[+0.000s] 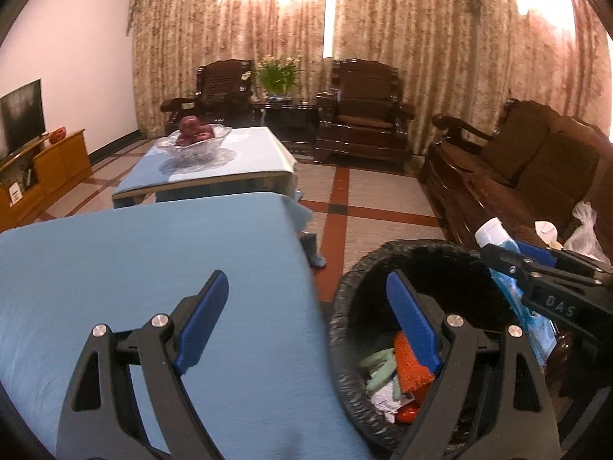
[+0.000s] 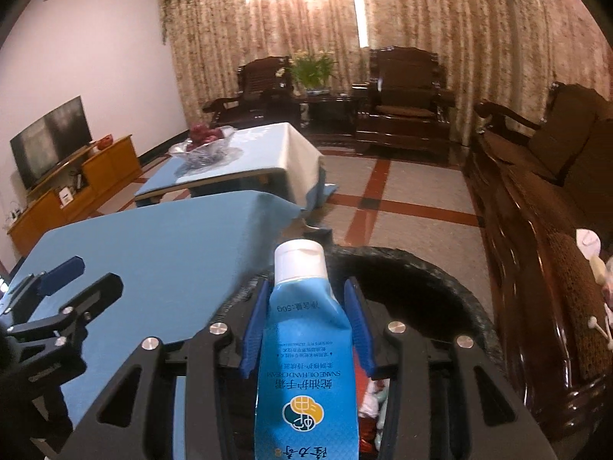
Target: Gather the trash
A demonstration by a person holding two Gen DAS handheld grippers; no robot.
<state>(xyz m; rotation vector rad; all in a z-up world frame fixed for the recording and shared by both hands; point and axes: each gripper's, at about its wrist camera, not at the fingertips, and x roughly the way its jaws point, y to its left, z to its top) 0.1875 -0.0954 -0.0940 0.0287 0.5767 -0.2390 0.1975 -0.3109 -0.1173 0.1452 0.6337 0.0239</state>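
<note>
My right gripper (image 2: pixel 306 299) is shut on a blue hand cream tube (image 2: pixel 306 349) with a white cap, held above the black bin (image 2: pixel 440 272). In the left wrist view the tube (image 1: pixel 498 237) and right gripper (image 1: pixel 513 257) hang over the bin's right rim. My left gripper (image 1: pixel 306 306) is open and empty, straddling the edge of the blue-covered table (image 1: pixel 153 260) and the bin (image 1: pixel 356 280). The bin holds orange, green and white trash (image 1: pixel 398 375).
A second blue-covered table (image 1: pixel 214 168) with a glass fruit bowl (image 1: pixel 195 138) stands beyond. A dark wooden sofa (image 1: pixel 517 176) with a white plastic bag (image 1: pixel 582 226) runs along the right. Two armchairs (image 1: pixel 364 111), a plant and curtains are at the back, and a TV cabinet (image 1: pixel 38 168) at the left.
</note>
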